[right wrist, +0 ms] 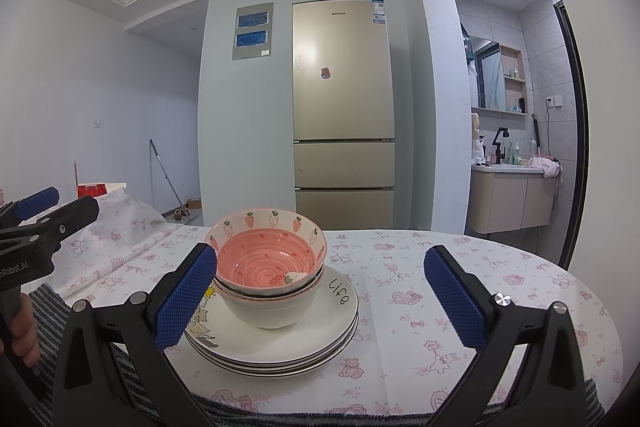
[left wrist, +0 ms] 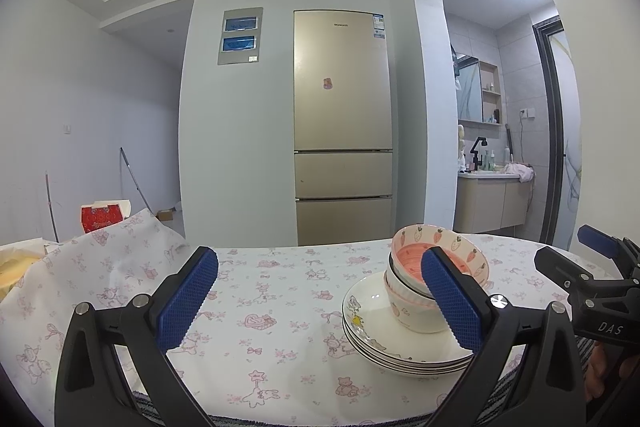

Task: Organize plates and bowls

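Note:
A stack of white cartoon-printed plates (right wrist: 280, 343) lies on the table, also in the left wrist view (left wrist: 384, 339). On it stand nested bowls, the top one pink inside with strawberry prints (right wrist: 266, 255), also in the left wrist view (left wrist: 416, 263). My left gripper (left wrist: 320, 299) is open and empty, to the left of the stack; its right finger hides part of the bowls. It also shows in the right wrist view (right wrist: 48, 215). My right gripper (right wrist: 320, 299) is open and empty, just in front and right of the stack, and appears in the left wrist view (left wrist: 600, 259).
The table has a white cloth with pink prints (right wrist: 460, 287) and a striped grey cloth along its front edge (right wrist: 260, 417). A gold fridge (left wrist: 342, 123) stands behind. A bathroom vanity (right wrist: 516, 195) is at the far right. A red box (left wrist: 102, 217) sits at the far left.

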